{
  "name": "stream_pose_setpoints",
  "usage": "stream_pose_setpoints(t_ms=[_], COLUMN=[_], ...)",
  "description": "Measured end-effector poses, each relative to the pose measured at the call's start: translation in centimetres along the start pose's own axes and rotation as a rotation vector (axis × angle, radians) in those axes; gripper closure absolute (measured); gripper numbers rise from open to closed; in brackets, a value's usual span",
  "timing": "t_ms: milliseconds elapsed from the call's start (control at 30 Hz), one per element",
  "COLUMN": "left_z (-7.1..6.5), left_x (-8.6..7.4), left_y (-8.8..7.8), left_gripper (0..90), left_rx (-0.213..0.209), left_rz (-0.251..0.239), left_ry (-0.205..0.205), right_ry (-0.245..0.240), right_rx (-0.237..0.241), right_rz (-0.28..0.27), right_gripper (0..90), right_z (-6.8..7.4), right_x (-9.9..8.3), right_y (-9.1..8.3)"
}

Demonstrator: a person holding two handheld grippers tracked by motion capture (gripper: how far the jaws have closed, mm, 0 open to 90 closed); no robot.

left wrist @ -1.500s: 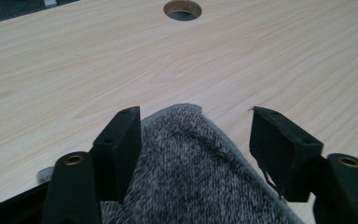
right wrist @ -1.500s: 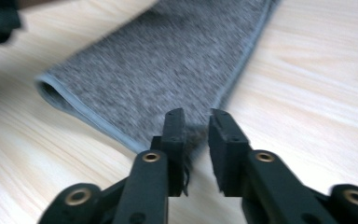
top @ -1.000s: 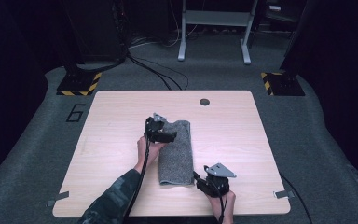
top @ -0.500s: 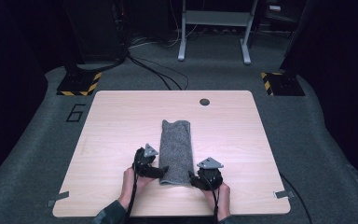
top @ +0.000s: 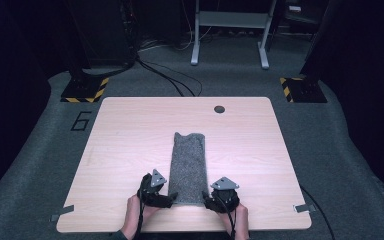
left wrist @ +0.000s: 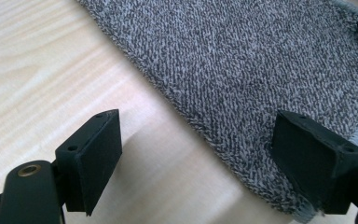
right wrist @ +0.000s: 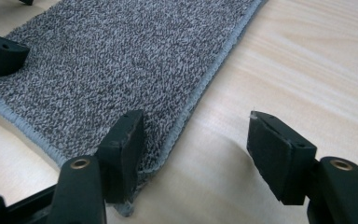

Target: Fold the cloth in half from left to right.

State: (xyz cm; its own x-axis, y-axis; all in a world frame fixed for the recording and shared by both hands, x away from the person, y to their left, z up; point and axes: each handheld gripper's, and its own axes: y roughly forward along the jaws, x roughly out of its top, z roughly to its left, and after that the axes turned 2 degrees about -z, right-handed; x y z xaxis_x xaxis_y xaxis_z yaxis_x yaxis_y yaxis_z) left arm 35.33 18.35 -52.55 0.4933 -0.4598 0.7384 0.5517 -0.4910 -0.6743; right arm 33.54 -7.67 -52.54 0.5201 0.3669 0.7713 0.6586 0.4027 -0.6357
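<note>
Left gripper [top: 169, 199] released, jaws wide astride towel's [top: 188, 167] near-left corner. Right gripper [top: 208, 202] likewise released, straddling near-right corner. Towel lies flat, folded narrow, lengthwise mid-table [top: 130, 135], near end at both grippers. Step, likely: corner pickup for next fold; next move needs both closing on hem together. Floor marking "6" [top: 81, 121] legible; no brands.

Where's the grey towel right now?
In the high view the grey towel lies lengthwise mid-table, its near end between the left gripper and right gripper.
</note>
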Motion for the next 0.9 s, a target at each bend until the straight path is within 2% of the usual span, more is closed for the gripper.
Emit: stream_pose_setpoints(t_ms=[33,100,167,233,267,300,367,400,467,533,567,600,633,667,700,733,767,800,833,867,900], left_z=[-0.2,-0.7,-1.0,-1.1,-1.3,-1.3,-1.1,-0.9,0.0,1.6,1.6,3.0,3.0,4.6,5.3,5.3,5.9,6.4,6.8,7.4,7.4], left_x=[-0.2,-0.5,-0.7,-0.8,-0.9,-0.9,-0.8,-0.7,0.0,1.4,1.4,2.5,2.5,3.8,4.4,4.4,4.8,5.2,5.6,6.1,6.1], left_y=[-0.1,-0.4,-0.7,-0.8,-0.9,-1.1,-1.2,-1.3,-1.6,-1.8,-1.8,-1.4,-1.4,-0.7,-0.4,-0.4,-0.1,0.3,0.7,1.6,1.6], left_gripper=[16.4,16.4,16.4,16.3,16.3,16.0,15.2,14.9,14.9,14.9,15.1,15.1,15.1,15.2,15.2,15.4,15.4,15.4,15.4,15.6,15.7], left_rx=[-0.005,-0.012,-0.026,-0.017,-0.027,-0.032,-0.039,-0.044,-0.034,-0.026,-0.026,-0.005,-0.005,0.009,0.033,0.033,0.046,0.064,0.082,0.119,0.119], left_rz=[-0.002,-0.004,-0.002,-0.002,-0.008,0.001,-0.001,-0.02,-0.036,-0.058,-0.058,-0.079,-0.079,-0.092,-0.093,-0.093,-0.104,-0.119,-0.128,-0.159,-0.159], left_ry=[-0.007,0.003,0.004,0.014,0.002,0.014,0.004,-0.014,-0.025,-0.049,-0.049,-0.079,-0.079,-0.119,-0.114,-0.114,-0.127,-0.138,-0.148,-0.172,-0.172], right_ry=[0.012,-0.01,0.001,-0.019,-0.019,-0.018,-0.018,-0.01,0.01,0.016,0.016,0.02,0.02,0.013,0.017,0.017,0.029,0.044,0.044,0.072,0.072], right_rx=[0.003,0.023,0.03,0.04,0.04,0.047,0.063,0.069,0.088,0.084,0.084,0.079,0.079,0.064,0.061,0.061,0.054,0.04,0.04,0.042,0.042], right_rz=[0.0,0.005,0.013,0.018,0.018,0.026,0.027,0.018,-0.008,-0.04,-0.04,-0.05,-0.05,-0.061,-0.06,-0.06,-0.069,-0.085,-0.085,-0.1,-0.1], right_gripper=[36.5,36.5,36.5,36.4,36.4,36.2,34.7,34.1,33.4,33.0,33.0,33.0,33.0,33.6,33.6,33.6,34.0,33.6,33.6,33.3,33.3], right_z=[0.1,0.1,0.3,0.3,0.3,0.4,0.3,0.1,-0.6,-1.6,-1.6,-2.7,-2.7,-3.6,-4.1,-4.1,-4.5,-5.4,-5.4,-6.1,-6.1], right_x=[-0.1,-0.4,-0.6,-0.7,-0.7,-0.8,-0.8,-0.7,-0.1,1.2,1.2,2.5,2.5,3.7,4.3,4.3,4.9,6.0,6.0,6.9,6.9], right_y=[-0.2,-0.5,-0.9,-1.2,-1.2,-1.3,-1.6,-1.7,-1.9,-1.7,-1.7,-1.0,-1.0,-0.1,0.4,0.4,0.7,1.7,1.7,2.7,2.7])
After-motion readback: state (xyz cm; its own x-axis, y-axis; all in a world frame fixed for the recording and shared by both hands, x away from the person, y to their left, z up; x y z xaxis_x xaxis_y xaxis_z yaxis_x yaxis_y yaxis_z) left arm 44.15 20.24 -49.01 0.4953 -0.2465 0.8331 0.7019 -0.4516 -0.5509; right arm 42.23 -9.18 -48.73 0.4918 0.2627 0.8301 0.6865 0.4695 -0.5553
